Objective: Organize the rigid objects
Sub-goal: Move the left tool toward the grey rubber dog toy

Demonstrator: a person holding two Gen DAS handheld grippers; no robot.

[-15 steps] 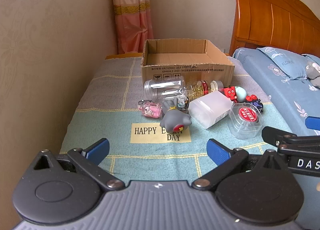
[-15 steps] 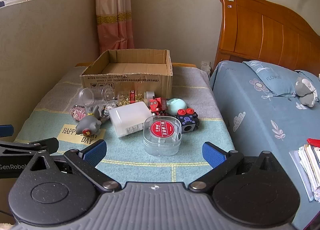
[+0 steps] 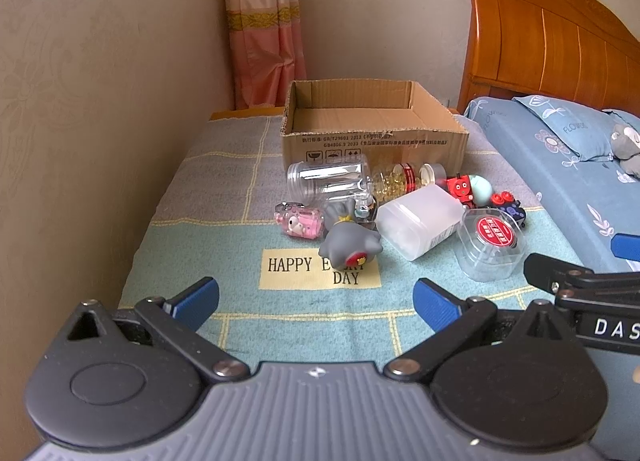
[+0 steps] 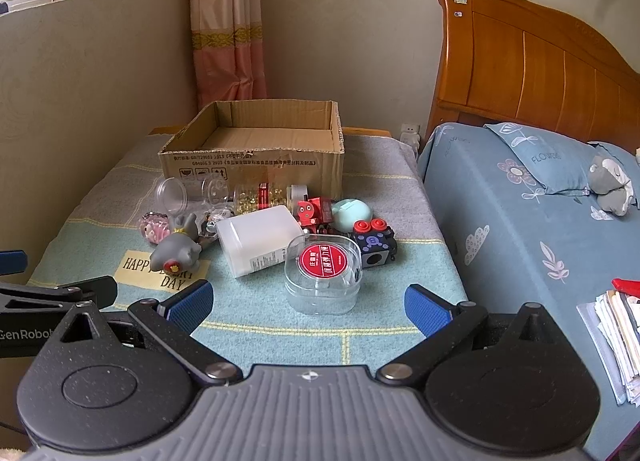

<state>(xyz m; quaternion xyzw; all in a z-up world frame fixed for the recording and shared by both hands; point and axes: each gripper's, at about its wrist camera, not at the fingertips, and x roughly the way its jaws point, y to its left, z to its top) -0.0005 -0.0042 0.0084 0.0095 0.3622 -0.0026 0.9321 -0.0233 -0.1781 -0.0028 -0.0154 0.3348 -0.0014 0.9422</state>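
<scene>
The right tongs (image 4: 306,305) fill the lower frame, blue pads spread wide with nothing between them. Just beyond, at centre, a clear box with a red round label (image 4: 323,273) sits on the table (image 4: 424,261), touching a white plastic container (image 4: 258,239). An open cardboard box (image 4: 256,153) stands behind the clutter. A bed (image 4: 520,221) occupies the right.

Home bedroom: wooden bed (image 4: 520,61), pillow (image 4: 536,157), curtain (image 4: 228,21).

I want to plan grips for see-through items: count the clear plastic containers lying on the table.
3, maybe more hidden: the empty clear jar before the box, the capsule bottle beside it, and the red-labelled clear case nearest the right gripper.
</scene>
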